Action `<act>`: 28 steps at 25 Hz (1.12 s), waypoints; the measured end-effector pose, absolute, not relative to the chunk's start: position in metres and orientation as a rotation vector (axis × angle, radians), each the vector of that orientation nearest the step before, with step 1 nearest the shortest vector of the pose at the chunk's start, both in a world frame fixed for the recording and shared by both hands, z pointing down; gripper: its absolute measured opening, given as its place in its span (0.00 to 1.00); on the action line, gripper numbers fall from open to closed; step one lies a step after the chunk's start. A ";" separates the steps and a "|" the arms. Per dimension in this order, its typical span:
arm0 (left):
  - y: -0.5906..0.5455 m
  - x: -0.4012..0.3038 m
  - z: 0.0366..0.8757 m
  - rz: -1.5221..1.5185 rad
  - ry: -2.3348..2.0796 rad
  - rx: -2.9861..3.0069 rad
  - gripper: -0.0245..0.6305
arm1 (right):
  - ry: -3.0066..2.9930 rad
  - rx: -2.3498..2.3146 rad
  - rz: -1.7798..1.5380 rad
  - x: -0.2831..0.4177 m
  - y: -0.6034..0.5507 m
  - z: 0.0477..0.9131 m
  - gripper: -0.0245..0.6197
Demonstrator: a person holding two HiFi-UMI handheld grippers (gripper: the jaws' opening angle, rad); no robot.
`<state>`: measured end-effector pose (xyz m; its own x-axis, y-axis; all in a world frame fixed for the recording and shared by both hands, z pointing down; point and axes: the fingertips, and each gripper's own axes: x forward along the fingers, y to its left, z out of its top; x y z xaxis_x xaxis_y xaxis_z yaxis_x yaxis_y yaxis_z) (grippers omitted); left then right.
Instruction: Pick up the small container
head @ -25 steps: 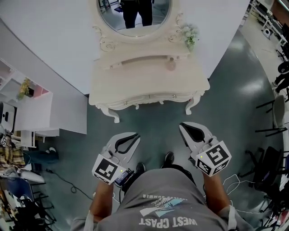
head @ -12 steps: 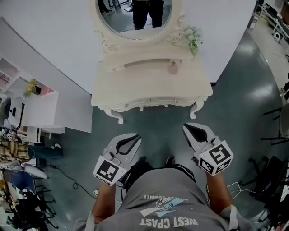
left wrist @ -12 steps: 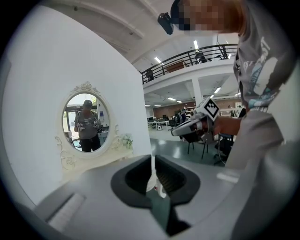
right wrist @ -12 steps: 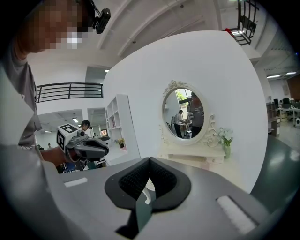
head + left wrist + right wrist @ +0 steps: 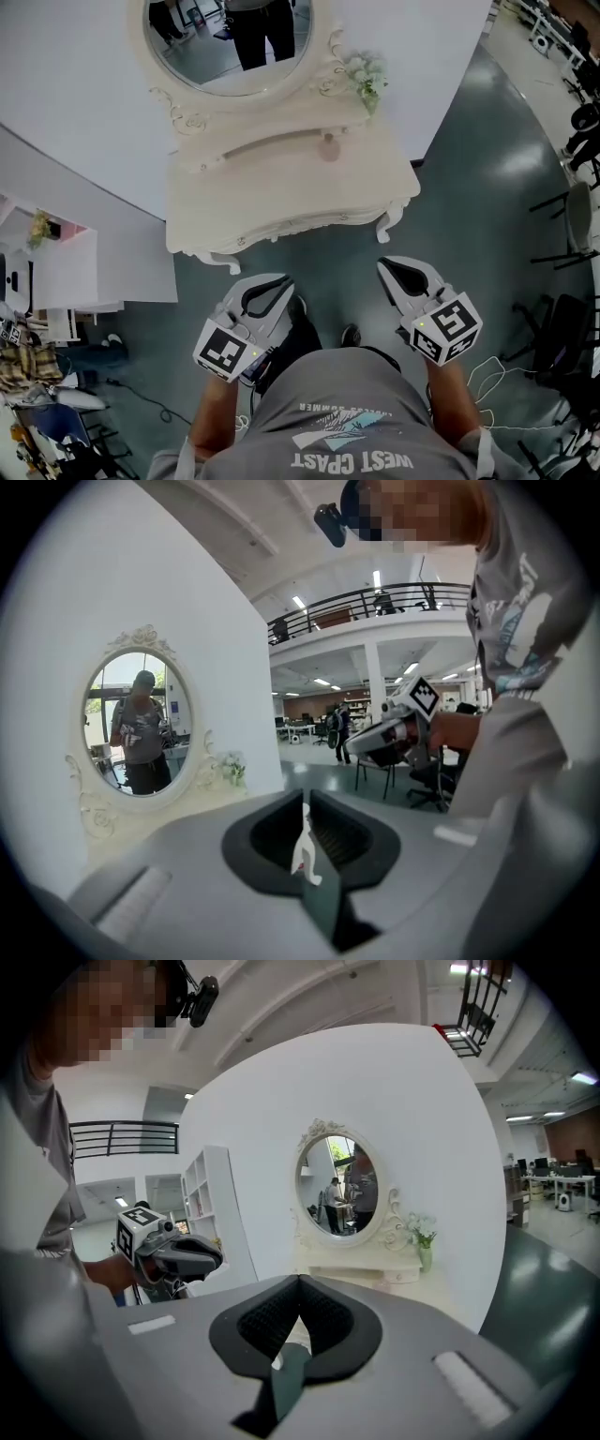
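Note:
A small pinkish container (image 5: 328, 148) stands at the back of the cream dressing table (image 5: 281, 202), just below the oval mirror (image 5: 225, 37). Both grippers hang over the grey floor in front of the table, well short of it. My left gripper (image 5: 281, 279) is shut with nothing in it; in the left gripper view its tips (image 5: 302, 803) meet and point toward the mirror. My right gripper (image 5: 382, 265) is also shut and holds nothing; in the right gripper view it (image 5: 300, 1281) points at the table. I cannot make out the container in either gripper view.
A vase of flowers (image 5: 366, 73) stands at the table's back right corner. A white shelf unit (image 5: 66, 267) is at the left, with clutter below it. Chairs (image 5: 572, 216) and floor cables (image 5: 487, 375) are at the right.
The dressing table has come nearer to the grippers and shifted left in the head view. Both grippers have stayed shut and side by side.

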<state>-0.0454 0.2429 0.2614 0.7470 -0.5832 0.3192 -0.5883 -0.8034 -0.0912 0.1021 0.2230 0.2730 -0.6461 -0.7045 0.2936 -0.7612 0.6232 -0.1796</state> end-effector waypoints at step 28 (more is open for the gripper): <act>0.073 -0.111 0.254 0.402 -0.548 3.084 0.07 | -2.413 1.617 0.421 0.038 0.103 0.249 0.04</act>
<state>-0.1111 0.0733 0.2542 0.9074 -0.3411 0.2457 -0.3368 -0.9396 -0.0607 0.0382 0.1031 0.2488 -0.3782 -0.8669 0.3248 -0.9256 0.3588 -0.1204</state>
